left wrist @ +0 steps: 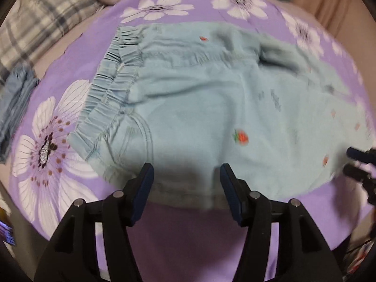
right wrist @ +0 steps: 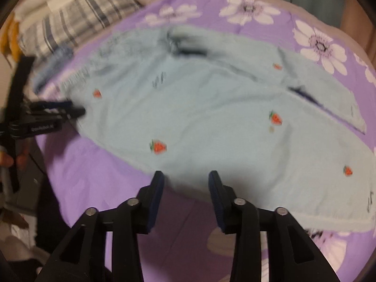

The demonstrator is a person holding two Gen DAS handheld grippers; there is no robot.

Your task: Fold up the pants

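Light blue pants (left wrist: 199, 98) with small strawberry prints lie spread on a purple flowered bedsheet (left wrist: 54, 127). The elastic waistband (left wrist: 110, 80) is at the left in the left wrist view. My left gripper (left wrist: 185, 176) is open, its jaws wide apart just above the near hem edge of the pants. My right gripper (right wrist: 185, 181) is open over the near edge of the pants (right wrist: 211, 122), holding nothing. The right gripper shows at the right edge of the left wrist view (left wrist: 359, 162); the left gripper shows at the left of the right wrist view (right wrist: 54, 112).
A plaid pillow (left wrist: 35, 30) lies at the far left of the bed, also in the right wrist view (right wrist: 77, 23). A folded blue denim garment (left wrist: 14, 108) lies left of the pants. A beige wall or headboard (left wrist: 333, 2) stands beyond the bed.
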